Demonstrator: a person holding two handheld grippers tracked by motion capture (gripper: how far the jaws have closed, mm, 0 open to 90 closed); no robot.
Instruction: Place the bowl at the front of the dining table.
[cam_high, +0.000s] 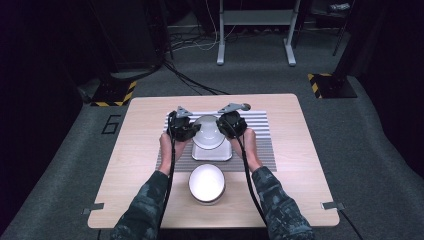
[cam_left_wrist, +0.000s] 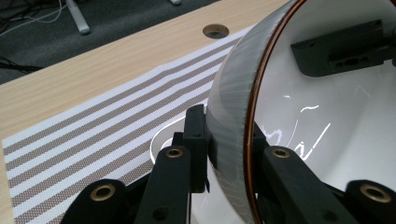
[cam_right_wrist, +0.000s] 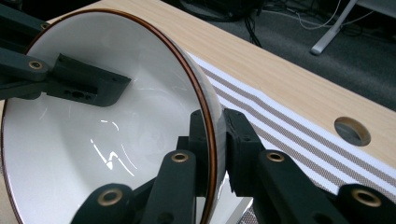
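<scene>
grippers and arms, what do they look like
Both the left gripper and right gripper are black, with brass-coloured pivot rivets on the jaw links and a grey three-cornered plate on top. A black cable trails from each. The sleeves are dark camouflage.

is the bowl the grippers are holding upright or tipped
Tipped: in the gripper views the held bowl stands nearly on edge, its white inside facing sideways, with the left gripper and right gripper clamped on opposite rims.
</scene>
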